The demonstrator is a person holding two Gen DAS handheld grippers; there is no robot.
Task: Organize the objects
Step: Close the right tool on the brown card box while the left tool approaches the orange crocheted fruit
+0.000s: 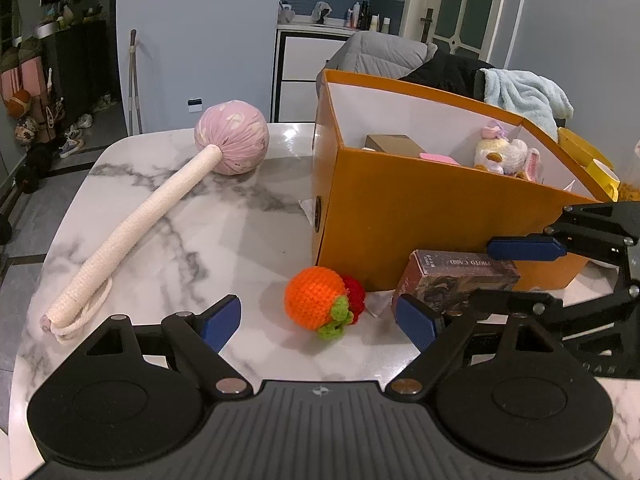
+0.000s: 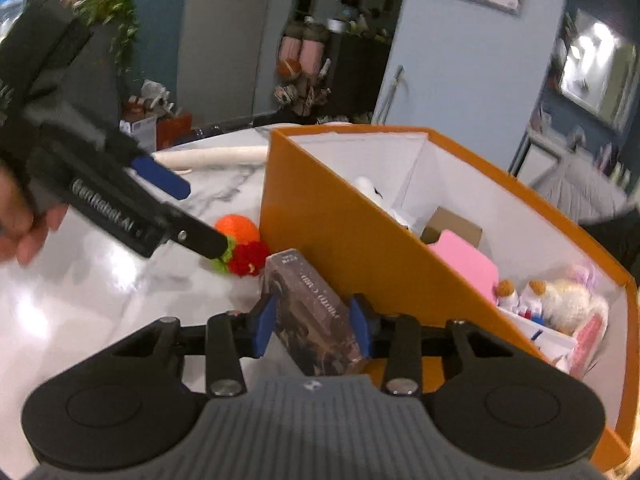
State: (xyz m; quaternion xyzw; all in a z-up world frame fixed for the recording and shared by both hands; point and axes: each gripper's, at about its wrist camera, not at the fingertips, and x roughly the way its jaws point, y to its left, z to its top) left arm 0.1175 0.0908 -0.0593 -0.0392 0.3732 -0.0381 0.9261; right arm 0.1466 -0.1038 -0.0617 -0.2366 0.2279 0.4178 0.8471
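1. Marble table is the stage, with a big orange box on its right half. The box already has a plush toy, a pink pad and a small brown box inside.
2. A long white-handled massage mallet with a pink ball head lies diagonally across the far left of the table, well apart from both grippers.
3. The dark card box sits just beside the orange box's near wall. The right gripper is clamped on it, blue pads pressing both long sides, its long axis pointing forward along the fingers.
4. The crochet orange-and-red fruit lies on the table right in front of the left gripper, which is wide open with nothing in it.
5. My guess at what's next: the card box only needs lifting over the wall just to its right, and the left one is nearer the fruit.
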